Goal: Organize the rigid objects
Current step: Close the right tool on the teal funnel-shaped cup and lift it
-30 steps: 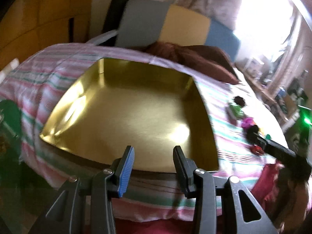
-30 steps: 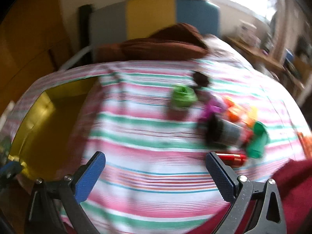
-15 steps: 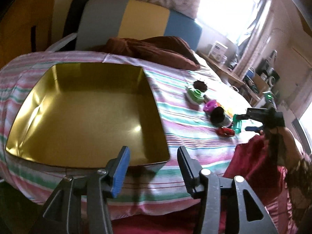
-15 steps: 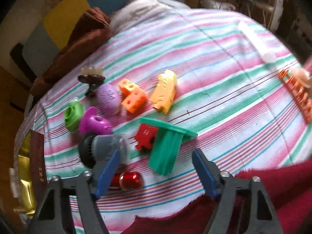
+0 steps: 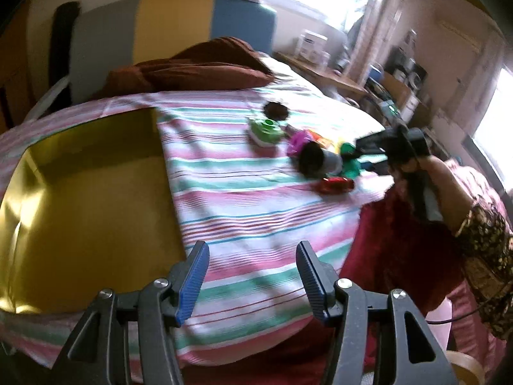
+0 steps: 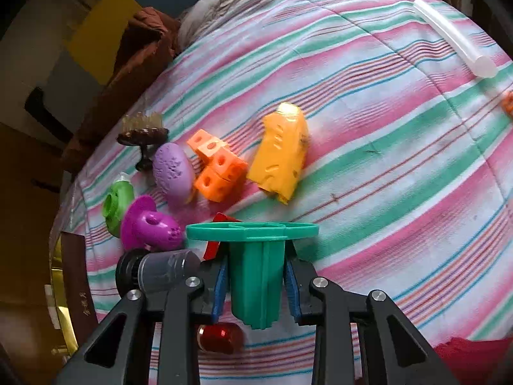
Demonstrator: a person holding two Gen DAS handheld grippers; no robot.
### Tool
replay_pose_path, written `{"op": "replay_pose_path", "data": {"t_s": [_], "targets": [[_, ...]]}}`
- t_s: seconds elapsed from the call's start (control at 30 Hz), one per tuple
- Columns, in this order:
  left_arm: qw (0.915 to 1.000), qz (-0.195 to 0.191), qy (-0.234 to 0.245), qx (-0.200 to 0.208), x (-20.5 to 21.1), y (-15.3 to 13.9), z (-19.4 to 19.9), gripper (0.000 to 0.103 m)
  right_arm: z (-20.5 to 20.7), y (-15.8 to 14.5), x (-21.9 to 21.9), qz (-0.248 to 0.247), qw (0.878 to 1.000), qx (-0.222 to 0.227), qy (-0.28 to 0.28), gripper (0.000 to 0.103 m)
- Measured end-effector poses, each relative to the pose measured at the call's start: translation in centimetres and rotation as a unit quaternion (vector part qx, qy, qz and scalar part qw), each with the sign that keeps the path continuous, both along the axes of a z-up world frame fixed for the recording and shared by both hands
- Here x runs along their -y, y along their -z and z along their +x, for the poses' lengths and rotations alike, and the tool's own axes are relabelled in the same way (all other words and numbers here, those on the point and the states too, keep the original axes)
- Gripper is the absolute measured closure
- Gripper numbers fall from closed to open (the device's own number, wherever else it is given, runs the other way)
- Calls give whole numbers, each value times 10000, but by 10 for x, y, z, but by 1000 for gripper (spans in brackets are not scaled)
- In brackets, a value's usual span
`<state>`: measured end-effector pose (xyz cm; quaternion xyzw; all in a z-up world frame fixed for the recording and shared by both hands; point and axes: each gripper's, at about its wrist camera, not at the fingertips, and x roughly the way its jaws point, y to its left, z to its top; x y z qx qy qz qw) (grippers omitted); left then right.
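Right gripper [image 6: 256, 284] clamped on the green flanged piece [image 6: 256, 266], ready to lift.

I raise it straight, clearing the red capsule [image 6: 219, 337] beneath and grey cylinder [image 6: 160, 268] leftward; my left gripper [image 5: 253, 277], jaws opening, empty, waits beside the gold tin [image 5: 86, 211].

The square tin [image 5: 80, 211] sits on the striped bedspread [image 5: 243, 211], left of the toy cluster [image 6: 205, 173]. A pillow [image 5: 198, 67] lies behind them.

The left gripper [image 5: 251, 277], jaws opening and empty, hovers above striped bedding [image 5: 243, 205], gold tin [image 5: 86, 211] just left.
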<state>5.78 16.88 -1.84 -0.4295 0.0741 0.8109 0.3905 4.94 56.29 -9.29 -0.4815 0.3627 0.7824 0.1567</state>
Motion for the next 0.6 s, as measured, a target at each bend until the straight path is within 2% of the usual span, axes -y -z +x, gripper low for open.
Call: {"op": "replay_pose_path", "data": {"t_s": [0.2,0.33,0.43,0.6], "targets": [[9968,-63,794,-101,-56,-2,4,44,1,-3,-2,-424,9980,-459,-1,72],[9916,-43,1269,-241,-102,1,5,44,1,-10,-1,-316,9971,-685,127,72],[9822,-194,1735,-693,-142,6,12,44,5,-19,-6,-77,9960,-824,326,72],[9585,-622,2527,-1167,-203,25,17,44,16,-21,-21,-307,9915,-1079,663,72]]}}
